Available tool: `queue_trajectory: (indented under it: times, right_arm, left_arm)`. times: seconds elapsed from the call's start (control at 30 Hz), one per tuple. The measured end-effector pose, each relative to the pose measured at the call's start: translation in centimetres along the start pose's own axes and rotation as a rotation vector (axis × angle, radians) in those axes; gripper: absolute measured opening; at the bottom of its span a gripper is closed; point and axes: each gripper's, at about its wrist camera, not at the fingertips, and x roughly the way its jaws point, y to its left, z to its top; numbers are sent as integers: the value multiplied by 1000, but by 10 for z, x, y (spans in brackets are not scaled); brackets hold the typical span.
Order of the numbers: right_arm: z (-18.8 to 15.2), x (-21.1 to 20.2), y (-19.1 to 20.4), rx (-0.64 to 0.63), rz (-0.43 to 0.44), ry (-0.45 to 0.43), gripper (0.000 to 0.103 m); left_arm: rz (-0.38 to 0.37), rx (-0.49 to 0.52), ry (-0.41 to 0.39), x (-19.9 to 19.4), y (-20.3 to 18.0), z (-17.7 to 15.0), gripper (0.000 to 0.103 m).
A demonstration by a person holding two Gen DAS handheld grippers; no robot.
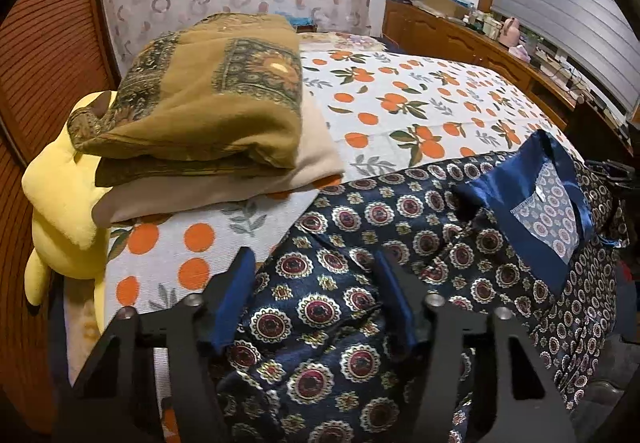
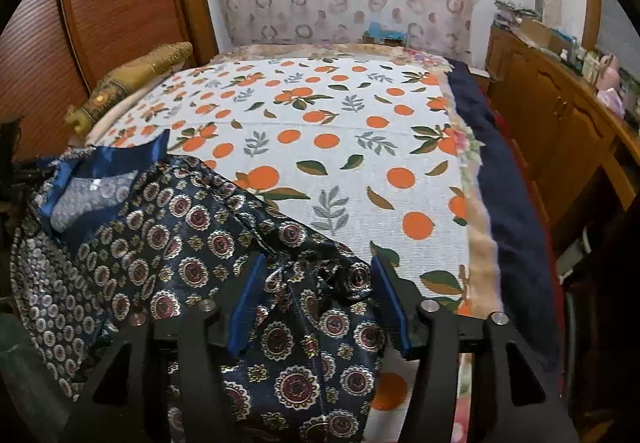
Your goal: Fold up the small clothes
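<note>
A dark navy garment with red-and-white medallions (image 1: 400,251) lies crumpled at the near edge of the bed, its blue satin collar (image 1: 532,183) turned up. It also shows in the right wrist view (image 2: 192,235), collar (image 2: 108,159) at the left. My left gripper (image 1: 316,271) is open, its blue-padded fingers (image 1: 236,295) straddling the fabric. My right gripper (image 2: 316,275) is open over the garment's bunched right end, with fabric lying between its fingers (image 2: 248,303).
The bed has a white cover with oranges (image 2: 328,139). A folded brown blanket stack (image 1: 208,103) and a yellow plush (image 1: 64,203) sit at the left. A wooden dresser (image 2: 560,115) runs along the right. A dark blue blanket (image 2: 516,211) hangs at the bed's right edge.
</note>
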Motion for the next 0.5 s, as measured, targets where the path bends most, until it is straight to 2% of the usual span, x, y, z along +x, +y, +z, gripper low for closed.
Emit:
queue_trajectory:
  times: [0.2,0.3,0.33,0.37,0.43,0.5]
  right_arm:
    - [8,11,-3,21,10,31,62]
    - [14,15,1,1,10,49,62]
    - [14,15,3,-8,7,55,62]
    - [14,15,6,-22,8,56,56]
    - [13,14,13,-46,18,53,45]
    - [11,10,20,-65,61,57,18]
  left_arm:
    - [-19,13,6,1,-6,2,46]
    - [-40,19,10,1,-8,3,34]
    - [-57,24,15,1,-9,3,23]
    - [-70,35,23,2,-12,4,17]
    - [-61,59,28,3,-17,5,14]
    - [-69,68,24,1,-20,6,8]
